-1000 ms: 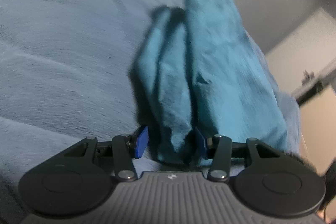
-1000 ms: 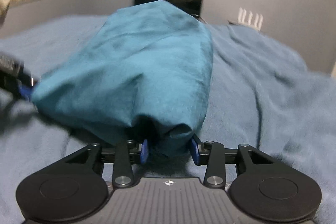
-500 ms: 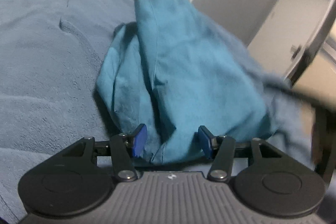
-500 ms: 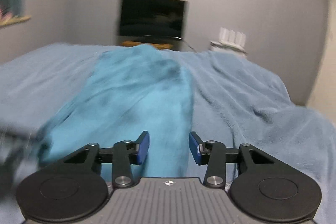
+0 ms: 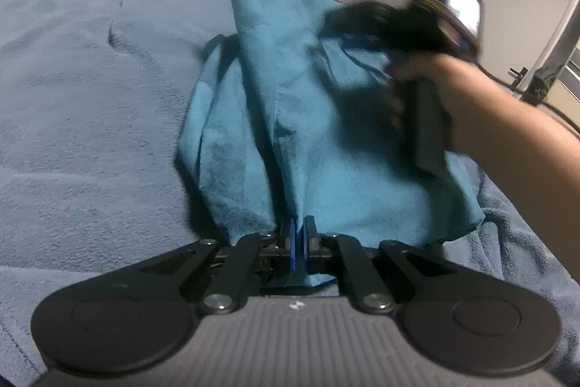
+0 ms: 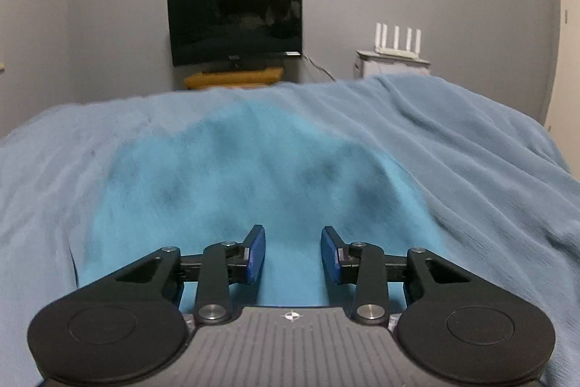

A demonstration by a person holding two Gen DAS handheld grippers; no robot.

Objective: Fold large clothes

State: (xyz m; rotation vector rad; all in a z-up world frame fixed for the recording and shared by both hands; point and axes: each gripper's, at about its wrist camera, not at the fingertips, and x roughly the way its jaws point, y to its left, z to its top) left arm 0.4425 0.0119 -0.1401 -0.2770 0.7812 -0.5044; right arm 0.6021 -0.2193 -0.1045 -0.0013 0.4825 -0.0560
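A teal garment [image 5: 326, 140] lies bunched in folds on the light blue blanket [image 5: 90, 78] of a bed. My left gripper [image 5: 299, 223] is shut on the garment's near edge, and a sliver of cloth shows between the blue pads. In the left wrist view my right gripper [image 5: 366, 20], blurred, hovers over the far right part of the garment, carried by a person's bare hand and forearm [image 5: 489, 118]. In its own view the right gripper [image 6: 293, 242] has its jaws apart and closing, with nothing between them. The garment [image 6: 253, 176] spreads out below and ahead of it.
The blanket [image 6: 471, 151] covers the whole bed and is wrinkled on the right. Beyond the bed stand a dark TV [image 6: 235, 20] on a wooden stand [image 6: 233, 77] and a white router [image 6: 398, 38] on a small cabinet. A door [image 5: 522, 6] is at the far right.
My left gripper has closed on the garment's edge. My right gripper let go of the cloth, rose and swept across the garment, and now shows in the left wrist view.
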